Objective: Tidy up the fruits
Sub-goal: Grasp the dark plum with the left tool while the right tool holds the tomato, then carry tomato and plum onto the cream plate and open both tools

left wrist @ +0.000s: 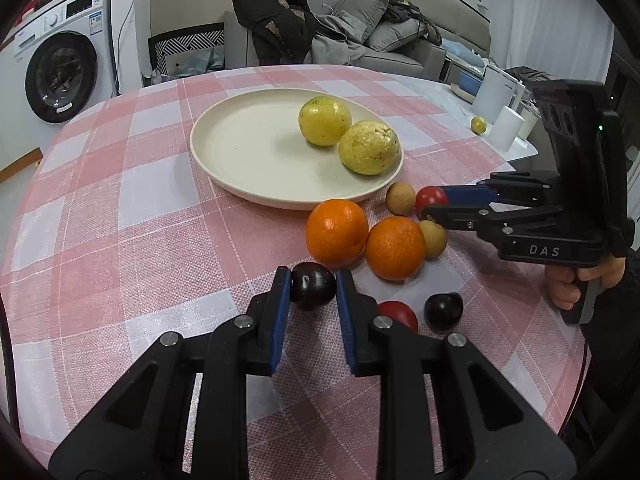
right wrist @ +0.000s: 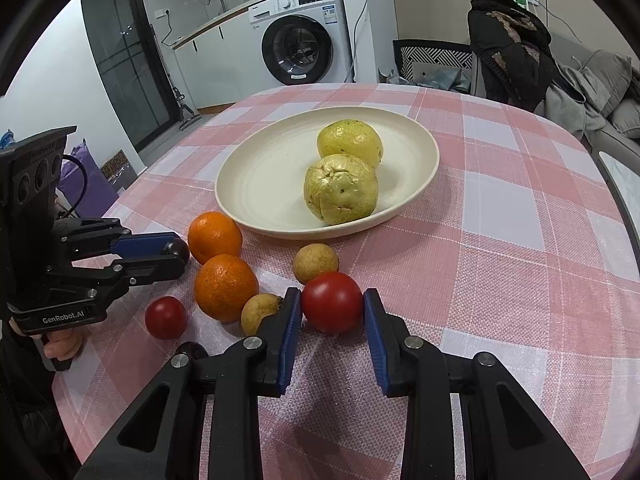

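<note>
Jaws of both grippers stand apart, each straddling a small fruit on the checked desk [left wrist: 120, 216]. On the left gripper [left wrist: 310, 284] the blue pads flank a dark plum [left wrist: 313, 286]; they look to be touching or just beside its sides, and whether they press it cannot be told. On the right gripper [right wrist: 332, 306] the jaws bracket a red tomato [right wrist: 332, 302] the same way, close at both sides but not plainly squeezing.

Each fruit lies dead ahead between its own jaws, so the plum belongs to the left hand and the tomato to the right. Both are round, with no long axis to align; the plum's stem dimple faces the left camera.

Beyond them, far and central, sits the cream plate [left wrist: 224, 148] with two yellow fruits [left wrist: 368, 147] touching each other on its right side. Between plate and grippers lie two oranges [left wrist: 337, 232] touching, two small tan fruits [left wrist: 400, 198], a second tomato [left wrist: 398, 314] and a second plum [left wrist: 443, 311], all on the cloth.

Judged from this, the sorting is early: only the yellow pair is plated. The next move probably calls for closing on both fruits and carrying them forward over the near rim.
</note>
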Demonstrator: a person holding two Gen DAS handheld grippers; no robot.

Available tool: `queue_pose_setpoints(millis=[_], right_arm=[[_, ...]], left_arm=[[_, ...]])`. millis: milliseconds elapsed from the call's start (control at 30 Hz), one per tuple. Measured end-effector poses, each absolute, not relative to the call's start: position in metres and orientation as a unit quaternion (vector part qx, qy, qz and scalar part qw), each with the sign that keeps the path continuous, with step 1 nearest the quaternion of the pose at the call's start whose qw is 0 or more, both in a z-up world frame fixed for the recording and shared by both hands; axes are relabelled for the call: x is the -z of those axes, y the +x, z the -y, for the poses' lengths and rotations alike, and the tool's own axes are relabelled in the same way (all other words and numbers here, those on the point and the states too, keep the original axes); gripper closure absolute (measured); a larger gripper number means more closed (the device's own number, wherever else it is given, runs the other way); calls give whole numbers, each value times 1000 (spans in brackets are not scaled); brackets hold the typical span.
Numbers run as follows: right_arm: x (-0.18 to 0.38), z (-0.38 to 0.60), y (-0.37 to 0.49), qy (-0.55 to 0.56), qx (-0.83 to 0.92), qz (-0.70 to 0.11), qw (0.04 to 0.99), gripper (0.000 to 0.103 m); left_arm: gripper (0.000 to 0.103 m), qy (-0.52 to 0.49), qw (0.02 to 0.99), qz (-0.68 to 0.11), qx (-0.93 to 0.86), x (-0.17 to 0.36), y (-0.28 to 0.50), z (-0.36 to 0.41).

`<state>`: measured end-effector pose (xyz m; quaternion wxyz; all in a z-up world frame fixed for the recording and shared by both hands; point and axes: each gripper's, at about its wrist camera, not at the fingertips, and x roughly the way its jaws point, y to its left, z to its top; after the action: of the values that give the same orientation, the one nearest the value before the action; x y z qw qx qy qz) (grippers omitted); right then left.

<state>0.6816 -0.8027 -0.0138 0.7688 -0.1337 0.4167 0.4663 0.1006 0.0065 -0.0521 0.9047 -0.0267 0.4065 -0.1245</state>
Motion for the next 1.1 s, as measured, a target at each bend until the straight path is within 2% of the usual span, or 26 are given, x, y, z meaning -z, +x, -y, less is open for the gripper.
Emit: queue_pose_setpoints(millis=[567, 1100], right_arm=[[-29, 818, 687, -56, -455, -335, 823, 72], [-49, 796, 712, -18, -448, -337, 828, 71]], left_arm=[[83, -40, 931, -346, 108, 19, 101, -10], [83, -33, 948, -306, 81, -12, 130, -8]])
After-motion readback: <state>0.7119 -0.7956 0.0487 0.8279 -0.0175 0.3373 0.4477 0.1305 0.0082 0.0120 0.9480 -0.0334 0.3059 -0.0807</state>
